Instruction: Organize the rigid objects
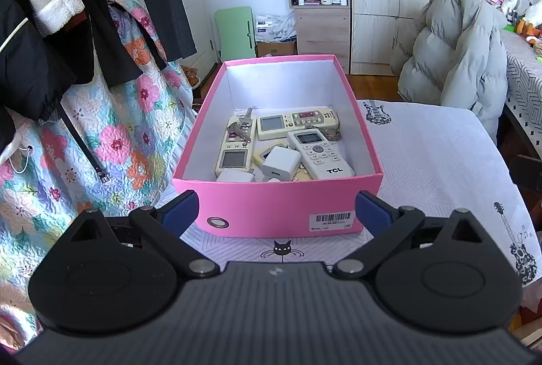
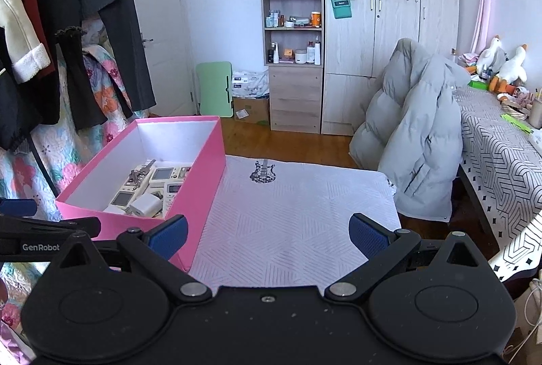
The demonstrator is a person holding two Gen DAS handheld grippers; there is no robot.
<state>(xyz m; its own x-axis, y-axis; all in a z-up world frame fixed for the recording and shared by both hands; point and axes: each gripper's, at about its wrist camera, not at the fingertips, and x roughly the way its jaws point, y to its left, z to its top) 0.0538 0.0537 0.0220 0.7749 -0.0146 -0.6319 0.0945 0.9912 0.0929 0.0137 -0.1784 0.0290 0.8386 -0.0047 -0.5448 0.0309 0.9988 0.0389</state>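
**Two empty grippers, one loaded box**

Both of our grippers stand spread wide with nothing between the pads. Our left gripper (image 1: 276, 207) faces the short end of the pink box (image 1: 284, 206), whose near wall sits just ahead of and between the fingers; that wall looks about as wide as the gap itself. Our right gripper (image 2: 267, 234) hovers over bare white tablecloth (image 2: 298, 212), with the box's long side just beside its left finger (image 2: 167, 234).

Inside the box, ahead of the left fingers, we see three remotes: the TCL remote (image 1: 320, 155) toward the right finger's side, a cream remote (image 1: 235, 146) toward the left finger's side with keys (image 1: 242, 126) lying on it, and another cream remote (image 1: 296, 124) lying crosswise beyond. A white charger (image 1: 281, 163) rests between them, near the front wall.

We judge the sorting largely done, since no loose item shows on the cloth. The risks from here:

- Closing on the box end could crush or buckle the cardboard.
- Pushing forward could slide the box off the far edge.
- Our right gripper's left finger could snag the box wall if we swing sideways.
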